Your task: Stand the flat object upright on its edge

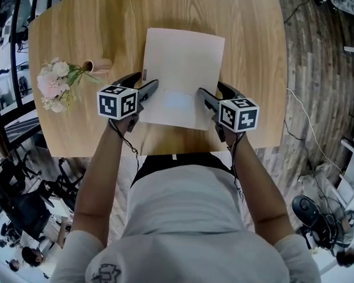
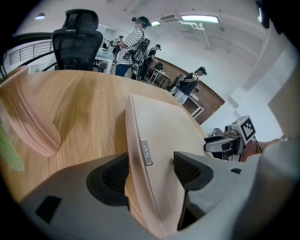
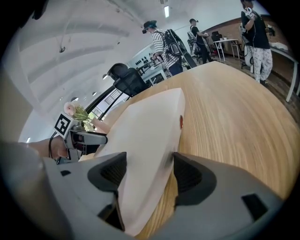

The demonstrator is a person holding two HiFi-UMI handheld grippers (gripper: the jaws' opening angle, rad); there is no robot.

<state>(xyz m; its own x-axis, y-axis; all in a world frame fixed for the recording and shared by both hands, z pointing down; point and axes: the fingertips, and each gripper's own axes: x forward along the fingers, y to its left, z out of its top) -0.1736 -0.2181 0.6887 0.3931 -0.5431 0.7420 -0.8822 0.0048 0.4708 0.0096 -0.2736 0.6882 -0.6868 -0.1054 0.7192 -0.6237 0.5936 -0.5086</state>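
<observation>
- Wooden desk point(image 1: 252, 65) fills the upper half of the head view, its near edge just in front of the person's body.
- Left hand-held gripper point(image 1: 148, 78), with its marker cube point(image 1: 116, 101) toward the person, is open. Its jaws straddle the left edge of the flat object point(image 1: 182, 67), and a clear gap shows at the inner pad in the left gripper view.
- Right hand-held gripper point(image 1: 209, 86), behind its own marker cube point(image 1: 239, 114), is open too. The object's right edge runs between its pads with space on either side.
- Pale beige and rectangular, the flat object lies face-down flat on the desk between the two grippers, not on its edge. A small metal tag point(image 2: 146, 152) sits on its left side and a red dot point(image 3: 181, 122) on its right.
- Pink and white flowers point(image 1: 54, 84) lie on the desk, well to the left.
- Beyond the desk stand a black office chair point(image 2: 77, 42) and several people point(image 2: 133, 42).
</observation>
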